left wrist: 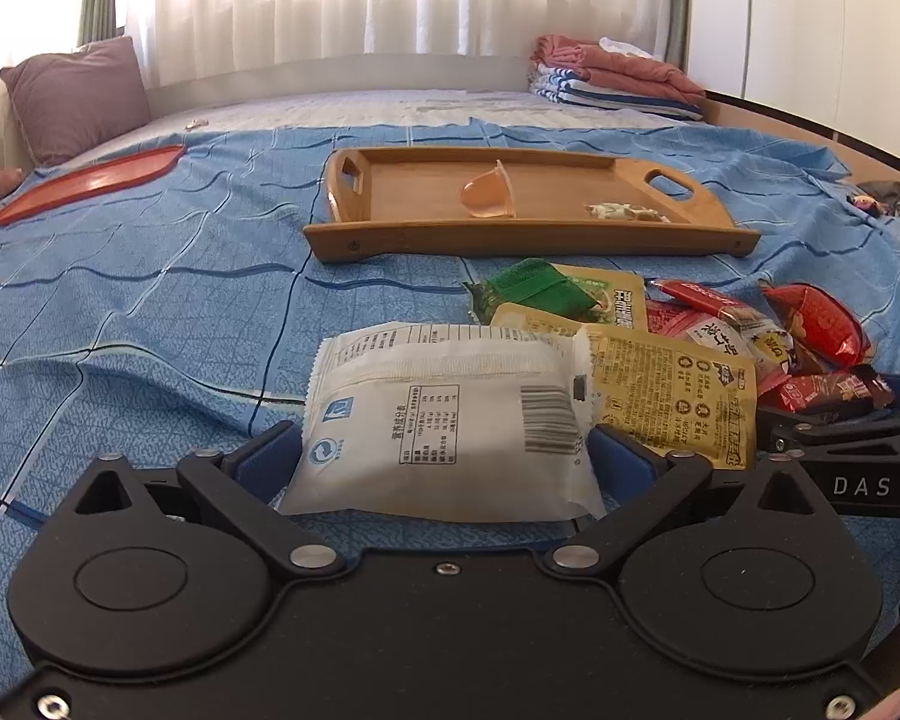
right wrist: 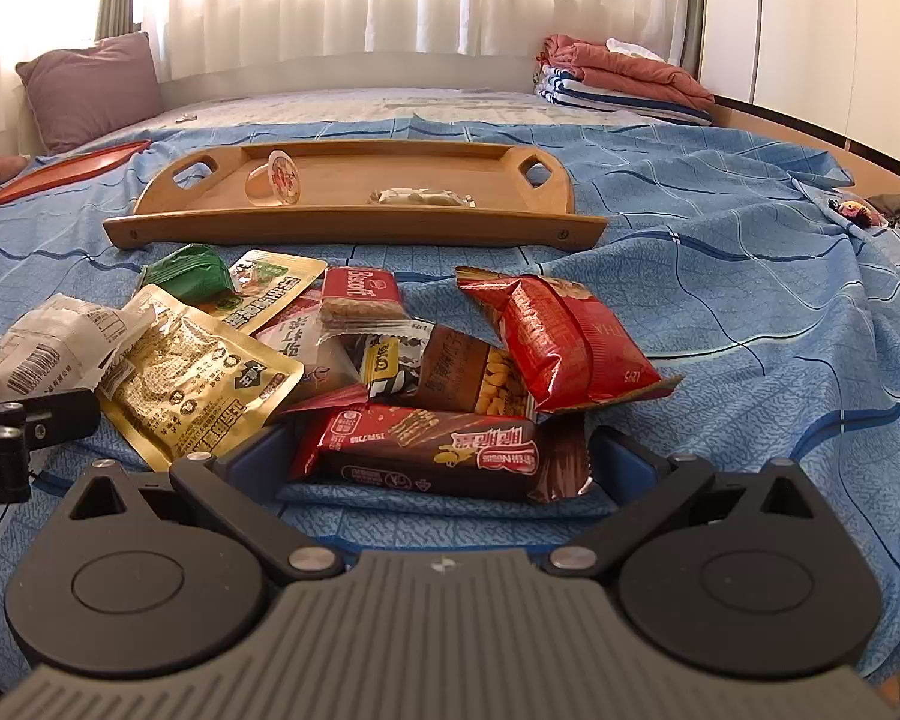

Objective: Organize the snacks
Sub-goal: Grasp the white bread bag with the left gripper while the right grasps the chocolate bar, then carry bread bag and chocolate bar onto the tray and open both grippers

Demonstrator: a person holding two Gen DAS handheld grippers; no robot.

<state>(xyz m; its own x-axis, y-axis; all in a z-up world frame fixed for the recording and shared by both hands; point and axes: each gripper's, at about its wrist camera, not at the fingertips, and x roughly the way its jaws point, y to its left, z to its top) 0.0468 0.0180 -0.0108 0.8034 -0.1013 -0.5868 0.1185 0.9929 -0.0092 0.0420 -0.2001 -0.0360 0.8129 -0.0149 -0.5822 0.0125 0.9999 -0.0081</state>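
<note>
Two tongs, two targets. My left gripper (left wrist: pixel 444 450) stands wide around the white packet (left wrist: pixel 444 414), pads not visibly pressing. My right gripper (right wrist: pixel 444 450) gapes around the chocolate wafer bar (right wrist: pixel 444 450). Next, I reckon: squeeze, lift, carry to the wooden tray (left wrist: pixel 528 237) at twelve o'clock. Only the right view shows the jelly cup's (right wrist: pixel 276 180) printed lid.

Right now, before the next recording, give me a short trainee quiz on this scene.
1. True or false: the rectangular wooden tray with handles is empty.
2. Which snack lies between the left gripper's fingers? A white barcoded packet; B red puffed bag; C green pouch.
3. What colour is the shallow flat dish left of the tray?
Key: 1 false, it holds a clear jelly cup and a wrapped snack; 2 A; 3 red.
</note>
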